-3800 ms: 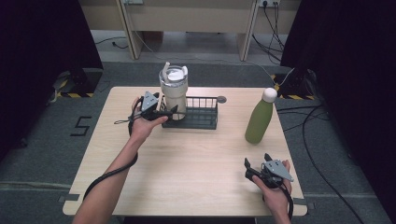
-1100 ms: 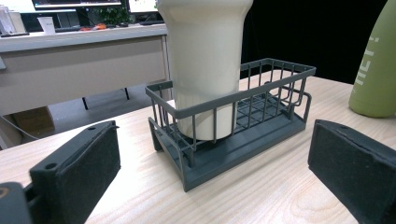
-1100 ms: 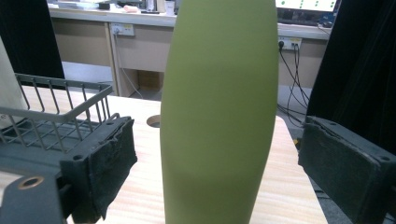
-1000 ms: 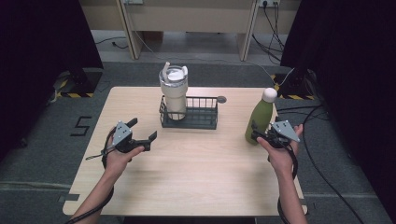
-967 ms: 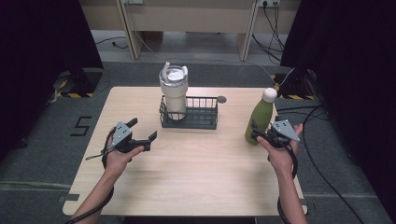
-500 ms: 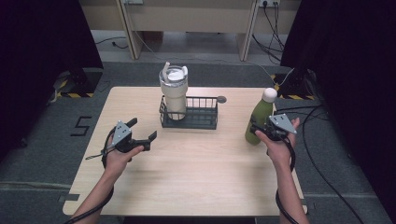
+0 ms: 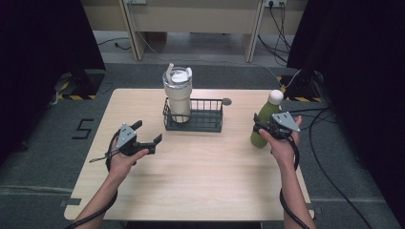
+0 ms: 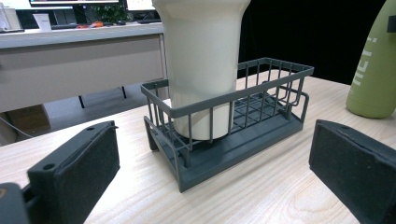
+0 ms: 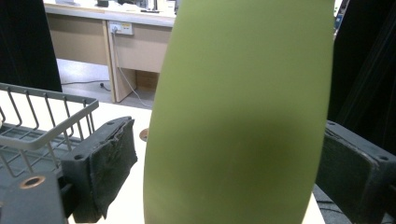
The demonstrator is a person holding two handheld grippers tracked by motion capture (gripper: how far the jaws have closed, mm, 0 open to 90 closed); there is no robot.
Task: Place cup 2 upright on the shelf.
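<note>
A green bottle [image 7: 268,110] with a white cap stands upright at the table's right side. My right gripper [image 7: 260,126] straddles its lower body. In the right gripper view the bottle [image 9: 243,93] sits between the pads, with a thin gap at the left pad [image 9: 112,163]. The jaws have just been opening, so the bottle is not gripped. A cream tumbler [image 7: 177,93] stands in the left end of a dark wire basket [image 7: 205,121]. My left gripper [image 7: 149,131] is open above the table, left of and nearer than the basket [image 8: 261,140], facing the tumbler [image 8: 203,60].
The light wooden table [image 7: 200,181] has bare room in the middle and front. A small round grommet [image 7: 226,101] sits behind the basket. Cables [image 7: 329,119] trail off the right edge. Desks stand beyond the far edge, dark curtains at both sides.
My right gripper has moved a little farther in around the green bottle, which stays standing. The left gripper, which was up at the tumbler several seconds ago, has kept still over the last second.
</note>
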